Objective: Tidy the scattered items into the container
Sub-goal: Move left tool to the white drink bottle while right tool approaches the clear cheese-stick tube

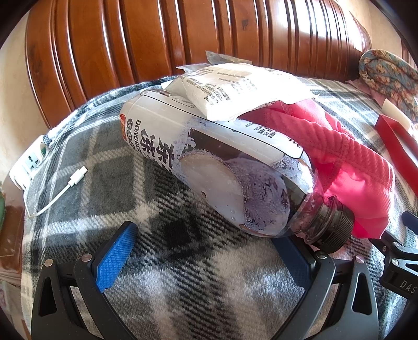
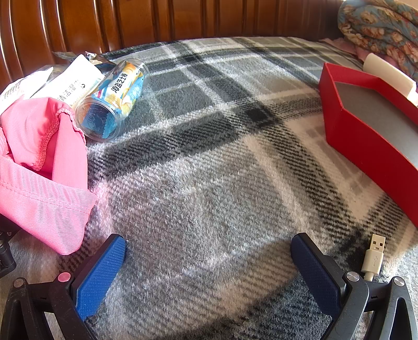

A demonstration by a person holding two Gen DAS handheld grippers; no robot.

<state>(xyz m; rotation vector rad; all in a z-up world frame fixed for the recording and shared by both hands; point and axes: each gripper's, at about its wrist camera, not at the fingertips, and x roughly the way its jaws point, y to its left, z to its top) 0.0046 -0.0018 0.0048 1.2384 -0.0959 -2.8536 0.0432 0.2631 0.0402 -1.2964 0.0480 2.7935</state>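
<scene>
Plaid fleece blanket (image 2: pixel 209 162) covers the bed, all items scattered on it. Left gripper (image 1: pixel 206 259) is spread wide, nothing between the blue pads (image 1: pixel 115 259); it sits low over the blanket w/ the drink bottle (image 1: pixel 222 167) lying on its side just ahead, from 12 to 2 o'clock of the jaws. Bottle cap (image 1: pixel 334 230) points toward the gripper's right finger, just beside its tip; can't tell if touching. White wipes pack (image 1: pixel 243 89) rests on top of the bottle's far end, pink cloth (image 1: pixel 344 162) bunched against the bottle's far side at 1–2 o'clock. White cable plug (image 1: pixel 77 179) at 10 o'clock, well apart, near a power strip (image 1: pixel 28 162).

Right gripper (image 2: pixel 209 261) also spread wide, empty. Red box (image 2: pixel 371 146), open & nothing seen inside, at 2 o'clock, near. Clear snack jar (image 2: pixel 115 99) lies on its side at 11 o'clock, well apart, touching the wipes pack; pink cloth at 9–10 o'clock, just beside the left finger. USB plug (image 2: pixel 375 253) just beside the right finger, 3 o'clock. Wooden headboard (image 2: pixel 183 18) behind
</scene>
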